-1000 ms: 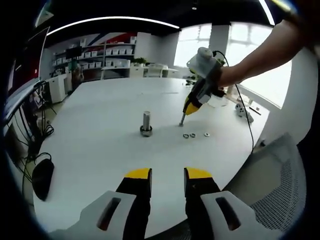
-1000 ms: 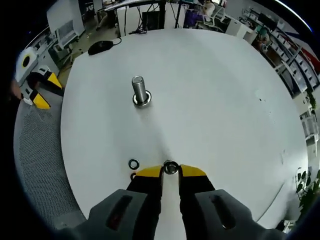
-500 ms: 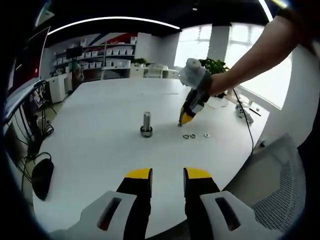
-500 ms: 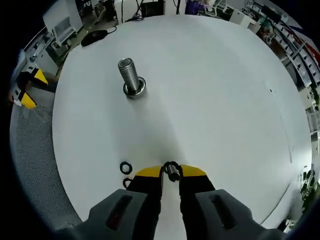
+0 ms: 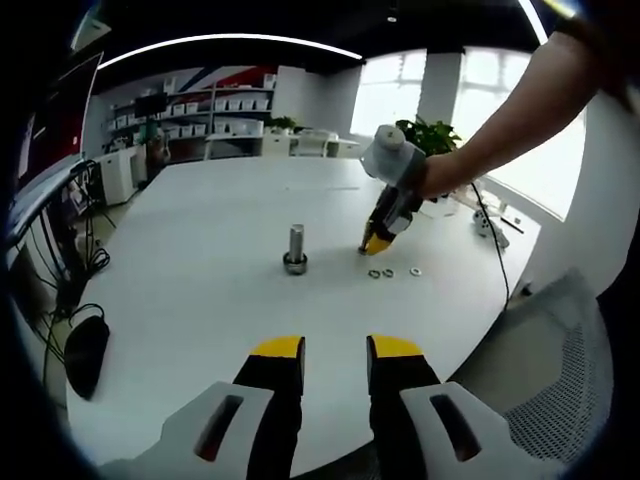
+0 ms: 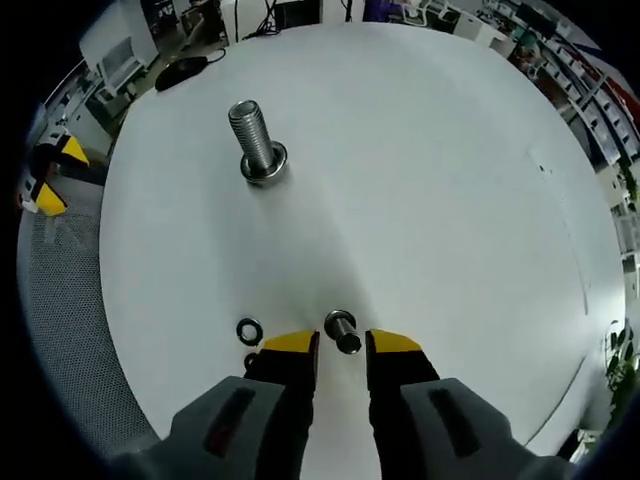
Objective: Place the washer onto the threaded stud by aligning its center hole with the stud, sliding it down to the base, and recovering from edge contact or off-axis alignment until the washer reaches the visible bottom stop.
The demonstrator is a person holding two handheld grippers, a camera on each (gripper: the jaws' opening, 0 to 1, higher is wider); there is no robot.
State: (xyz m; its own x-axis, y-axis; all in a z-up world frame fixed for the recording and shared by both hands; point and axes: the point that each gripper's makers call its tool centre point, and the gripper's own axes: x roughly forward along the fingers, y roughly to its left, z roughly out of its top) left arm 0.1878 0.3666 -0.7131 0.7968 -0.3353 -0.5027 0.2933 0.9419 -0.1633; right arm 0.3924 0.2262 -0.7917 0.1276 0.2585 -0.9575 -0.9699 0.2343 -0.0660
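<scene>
Right gripper view: jaws now parted, apparently releasing small stud.

Right claw: jaws parted, yellow tips just either side of a small stud, not clearly gripping it
Small stud: upright on white bench, between the tips
Washer: flat, just left of the left tip
Large threaded stud: well ahead, left of claw line, upright, ring at base
Left claw: far left, beyond bench edge

Bright, even light across the white table, with daylight pouring from the windows and slightly blown out. Strong fisheye bending at the edges; distant shelves look soft.
</scene>
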